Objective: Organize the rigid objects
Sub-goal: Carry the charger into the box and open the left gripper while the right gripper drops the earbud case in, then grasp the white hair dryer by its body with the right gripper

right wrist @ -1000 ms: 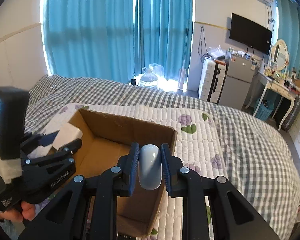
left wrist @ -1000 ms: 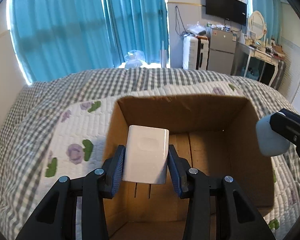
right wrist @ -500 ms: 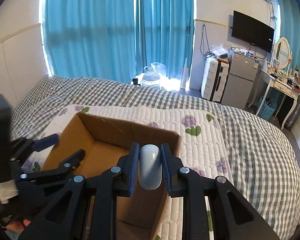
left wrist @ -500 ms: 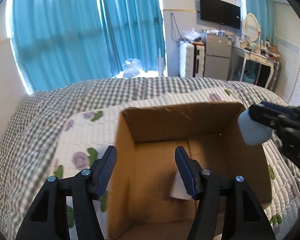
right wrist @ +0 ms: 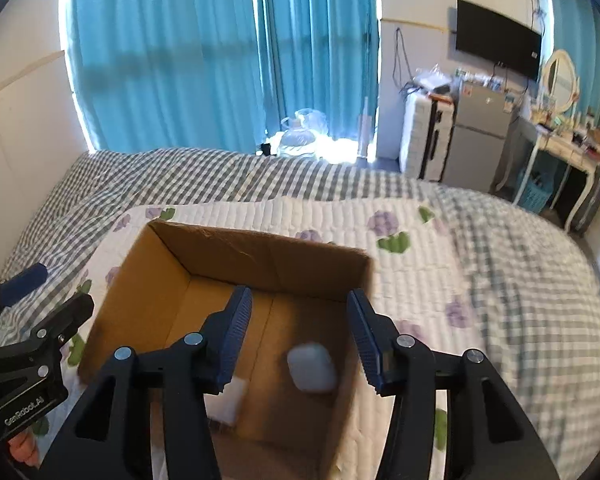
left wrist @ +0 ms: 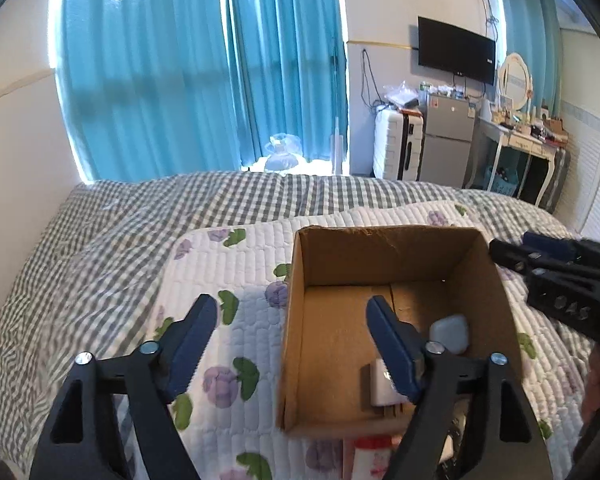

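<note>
Both grippers spread wide, nothing held. Left gripper [left wrist: 288, 340] straddles the cardboard box [left wrist: 328, 248] left wall; right gripper [right wrist: 298, 326] over box interior. Pale mouse [right wrist: 312, 367] & white charger [left wrist: 380, 384] lie on box floor, near right wall and near-left, apart.

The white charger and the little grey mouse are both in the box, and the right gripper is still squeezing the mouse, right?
Not quite. The right gripper is open; the mouse lies loose in the box beside the white charger, as the right wrist view shows.

Brown cardboard box [left wrist: 296, 320], grey-white check bedspread [left wrist: 140, 216], teal curtains [left wrist: 160, 80] (pale-blue obj. [right wrist: 311, 367] inside).
</note>
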The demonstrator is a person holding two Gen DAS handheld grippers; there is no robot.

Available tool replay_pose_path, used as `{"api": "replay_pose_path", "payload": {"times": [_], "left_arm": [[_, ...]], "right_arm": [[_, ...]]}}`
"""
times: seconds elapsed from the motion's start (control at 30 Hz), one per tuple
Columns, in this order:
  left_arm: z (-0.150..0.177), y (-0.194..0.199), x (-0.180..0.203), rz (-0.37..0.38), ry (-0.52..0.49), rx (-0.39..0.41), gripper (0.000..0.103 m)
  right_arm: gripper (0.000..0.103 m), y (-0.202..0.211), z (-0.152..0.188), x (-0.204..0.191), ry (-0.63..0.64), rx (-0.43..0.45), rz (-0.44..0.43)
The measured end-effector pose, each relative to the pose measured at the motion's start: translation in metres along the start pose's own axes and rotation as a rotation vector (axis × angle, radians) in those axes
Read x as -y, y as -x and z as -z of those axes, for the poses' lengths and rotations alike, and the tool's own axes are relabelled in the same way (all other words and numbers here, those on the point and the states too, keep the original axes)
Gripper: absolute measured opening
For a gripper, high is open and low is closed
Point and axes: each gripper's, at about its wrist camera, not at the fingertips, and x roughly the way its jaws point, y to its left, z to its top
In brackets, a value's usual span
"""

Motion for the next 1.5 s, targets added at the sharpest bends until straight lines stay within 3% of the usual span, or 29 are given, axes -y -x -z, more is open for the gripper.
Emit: {"api": "replay_pose_path", "payload": {"times": [0.03,0.07,0.2,0.27,0.47,0.63,0.9,1.1,1.17,1.43,1.5], "left_arm": [[0.001,0.01,-0.001,0.001,0.003,0.002,0.091],[0.003,0.021,-0.003,-0.001,0.008,0.008,0.092],[0.009,0.061,-0.007,0.008,0.006,0.027,0.094],[0.012,0.081,-0.009,0.005,0.007,0.04,0.101],[0.024,0.126,-0.017,0.02,0.006,0.075,0.101],[0.047,0.134,-0.018,0.012,-0.012,0.062,0.101],[0.127,0.094,-0.024,-0.055,-0.027,-0.058,0.101],[0.174,0.06,-0.023,-0.059,-0.067,-0.124,0.101],[0.184,0.051,-0.024,-0.042,-0.093,-0.151,0.101],[0.188,0.049,-0.047,-0.038,0.004,-0.147,0.101],[0.188,0.05,-0.048,-0.04,0.008,-0.143,0.101]], "right_arm": [[0.057,0.016,-0.001,-0.001,0.01,0.008,0.016],[0.063,0.03,-0.001,-0.003,0.016,0.011,0.03],[0.072,0.085,0.004,-0.01,0.028,0.021,0.059],[0.077,0.108,0.009,-0.013,0.036,0.015,0.077],[0.079,0.161,0.033,-0.031,0.065,-0.005,0.105],[0.08,0.172,0.066,-0.038,0.065,-0.014,0.09],[0.08,0.123,0.143,-0.054,0.076,-0.064,-0.001],[0.08,0.072,0.183,-0.085,0.219,-0.121,-0.047],[0.079,0.058,0.195,-0.094,0.257,-0.15,-0.122],[0.062,0.022,0.219,-0.132,0.442,-0.192,-0.207],[0.062,0.015,0.221,-0.14,0.473,-0.193,-0.223]]}}
